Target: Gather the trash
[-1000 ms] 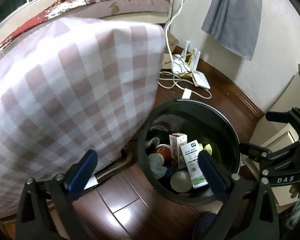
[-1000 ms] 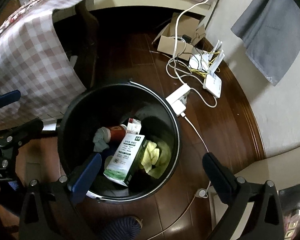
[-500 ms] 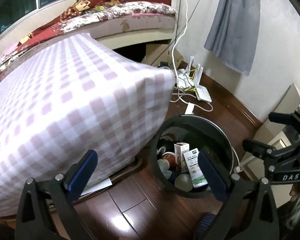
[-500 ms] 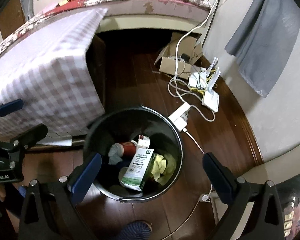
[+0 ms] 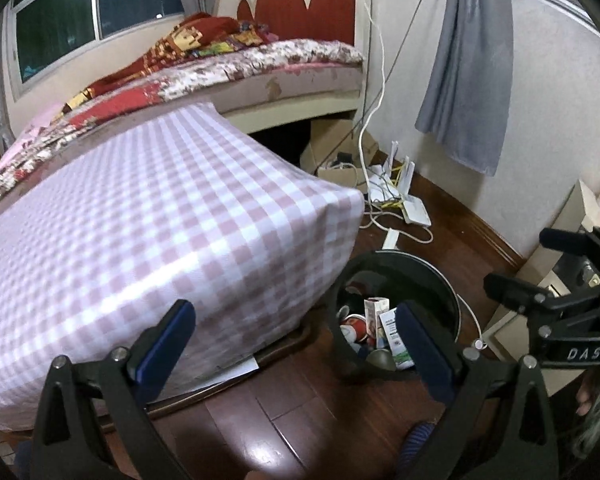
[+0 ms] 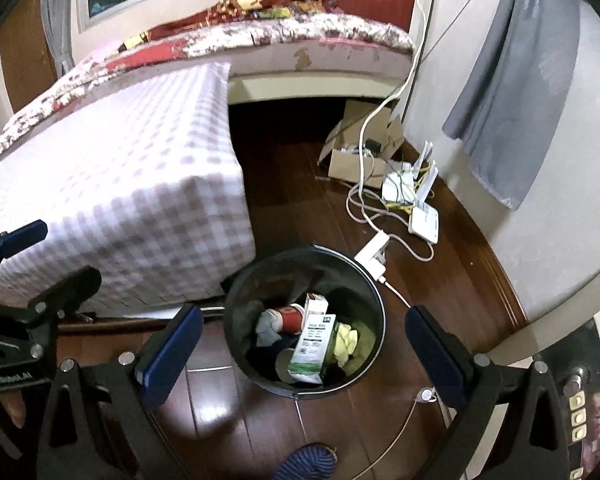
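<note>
Both my grippers spread wide, holding nothing.
My left gripper [image 5: 296, 338] and right gripper [image 6: 306, 344] hang above the bin [image 6: 374, 292]; carton [image 6: 314, 342] inside, bed [image 6: 112, 184] at ten o'clock.

Dark reddish wooden floor [image 6: 300, 216], glossy planks. Standing on it: one black round trash bin [image 6: 236, 344], open-topped, partly filled with cartons, a red cup and crumpled scraps, just beside the corner of a piece of furniture draped in a pink-and-white checked cloth [image 6: 132, 208]. Near the wall: an open cardboard box [image 6: 352, 160] holding cables, white routers [image 6: 422, 216] with upright antennas, a white power strip [image 6: 374, 250] close to the bin's rim, and loose white cords [image 6: 360, 208] looping between them. A sheet of white paper [image 5: 236, 372] lies at the cloth's lower edge.
</note>
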Demonstrator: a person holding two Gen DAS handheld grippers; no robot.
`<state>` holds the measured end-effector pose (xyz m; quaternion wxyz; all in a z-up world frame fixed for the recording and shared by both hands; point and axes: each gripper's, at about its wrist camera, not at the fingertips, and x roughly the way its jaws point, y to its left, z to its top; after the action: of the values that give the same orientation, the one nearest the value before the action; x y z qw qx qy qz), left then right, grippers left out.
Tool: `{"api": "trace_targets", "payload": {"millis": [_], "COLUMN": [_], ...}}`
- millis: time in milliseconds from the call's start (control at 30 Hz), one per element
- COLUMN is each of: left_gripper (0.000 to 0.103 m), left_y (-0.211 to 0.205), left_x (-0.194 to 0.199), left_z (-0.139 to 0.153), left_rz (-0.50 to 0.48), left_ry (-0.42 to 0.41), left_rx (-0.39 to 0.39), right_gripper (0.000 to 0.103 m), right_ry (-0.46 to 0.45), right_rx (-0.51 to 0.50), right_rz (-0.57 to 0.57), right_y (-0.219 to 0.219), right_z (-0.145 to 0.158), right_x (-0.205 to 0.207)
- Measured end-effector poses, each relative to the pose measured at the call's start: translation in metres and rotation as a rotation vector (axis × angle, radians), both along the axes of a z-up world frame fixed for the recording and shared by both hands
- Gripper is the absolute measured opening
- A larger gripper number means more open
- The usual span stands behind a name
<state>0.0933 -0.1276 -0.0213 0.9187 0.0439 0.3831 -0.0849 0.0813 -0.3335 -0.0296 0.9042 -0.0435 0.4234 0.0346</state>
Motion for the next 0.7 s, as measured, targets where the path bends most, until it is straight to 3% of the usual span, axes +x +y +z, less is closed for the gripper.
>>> {"api": "trace_targets", "payload": {"millis": [433, 700], "left_gripper": [0.102, 0.102], "left_y": [0.027, 0.038], "left_x": [-0.069, -0.105], "left_z": [0.066, 0.094], "left_rz": [0.038, 0.047], "left_ry": [-0.156, -0.227], "left_rx": [-0.010, -0.035], "right_gripper": [0.102, 0.102], "right_ry": [-0.134, -0.191], "right_rx": [0.026, 0.022], "right_rz": [0.005, 0.004], "right_y": [0.033, 0.042], "right_z": [0.076, 0.103], "right_x": [-0.062, -0.105]}}
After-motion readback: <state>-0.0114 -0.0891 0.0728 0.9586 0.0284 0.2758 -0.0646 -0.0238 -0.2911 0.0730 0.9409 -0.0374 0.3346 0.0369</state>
